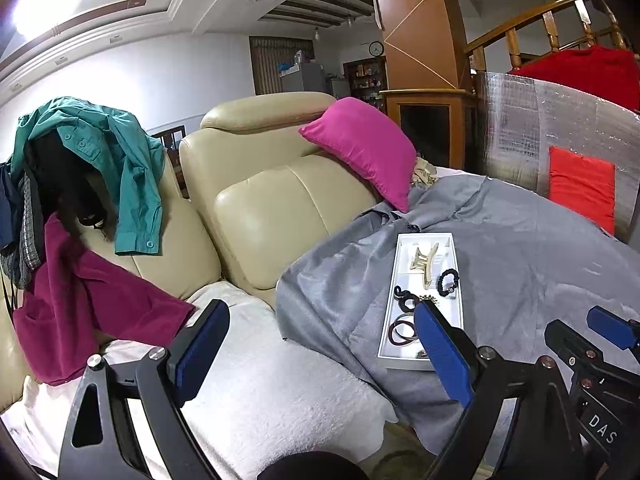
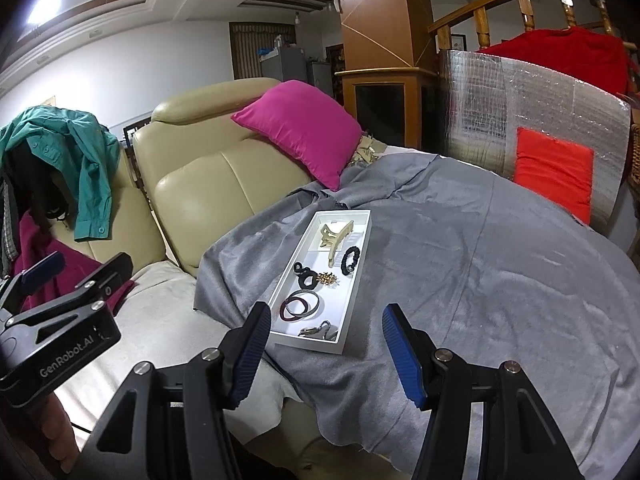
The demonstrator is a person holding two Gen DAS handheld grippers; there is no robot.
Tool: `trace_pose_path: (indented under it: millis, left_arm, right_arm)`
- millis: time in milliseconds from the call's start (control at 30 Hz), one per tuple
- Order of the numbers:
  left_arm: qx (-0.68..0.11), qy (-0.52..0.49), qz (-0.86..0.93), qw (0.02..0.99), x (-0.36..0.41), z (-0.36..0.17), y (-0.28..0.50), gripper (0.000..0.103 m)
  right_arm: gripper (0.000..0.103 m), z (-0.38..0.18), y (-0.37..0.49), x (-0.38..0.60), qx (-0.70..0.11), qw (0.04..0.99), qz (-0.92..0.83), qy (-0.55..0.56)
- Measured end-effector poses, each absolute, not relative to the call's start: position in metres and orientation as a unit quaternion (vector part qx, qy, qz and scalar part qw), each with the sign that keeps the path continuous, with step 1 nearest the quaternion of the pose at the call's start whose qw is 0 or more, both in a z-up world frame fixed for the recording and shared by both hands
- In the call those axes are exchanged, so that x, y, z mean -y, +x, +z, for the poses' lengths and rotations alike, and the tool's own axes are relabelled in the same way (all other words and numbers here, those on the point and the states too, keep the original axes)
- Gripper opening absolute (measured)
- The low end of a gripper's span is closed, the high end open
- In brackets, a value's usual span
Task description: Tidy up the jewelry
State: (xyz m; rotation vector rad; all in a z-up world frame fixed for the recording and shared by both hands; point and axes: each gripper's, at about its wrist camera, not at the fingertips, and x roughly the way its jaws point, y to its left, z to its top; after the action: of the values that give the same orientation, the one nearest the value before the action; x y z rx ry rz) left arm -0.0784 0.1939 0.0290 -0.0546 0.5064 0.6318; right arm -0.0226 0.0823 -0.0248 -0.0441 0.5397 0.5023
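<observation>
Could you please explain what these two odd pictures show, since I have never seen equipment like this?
A person holds two handheld grippers, each carrying a fisheye camera looking along its blue-padded fingers. One picture looks from the left gripper, the other from the right gripper. Both stand open and hold nothing. Ahead, a white tray lies on a grey blanket over a cream sofa. It holds a beige hair claw, black hair ties, dark rings and a gold brooch.

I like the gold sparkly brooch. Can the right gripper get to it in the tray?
Probably yes. The right gripper is open, just short of the white tray. The gold brooch lies uncovered, though a black scrunchie touches it.
</observation>
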Motion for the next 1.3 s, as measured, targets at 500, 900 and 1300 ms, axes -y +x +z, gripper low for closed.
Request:
trace_pose_path:
  millis: [500,900,1300]
  left_arm:
    - [-0.249,-0.026,0.308,0.918,-0.194,0.027,-0.078,0.094]
    - [-0.25,-0.028,0.307,0.918,-0.196,0.024,-0.078,0.094]
    - [-0.251,-0.036,0.31,0.917,-0.209,0.023,-0.074,0.094]
  right_arm:
    - [0.062,-0.026,-0.022,-0.084,-0.264,0.933,0.246,-0.02]
    - [0.062,-0.027,-0.021,-0.087,-0.263,0.933,0.246,-0.022]
    - [0.062,-0.027,-0.011,-0.106,-0.264,0.931,0.251,-0.038]
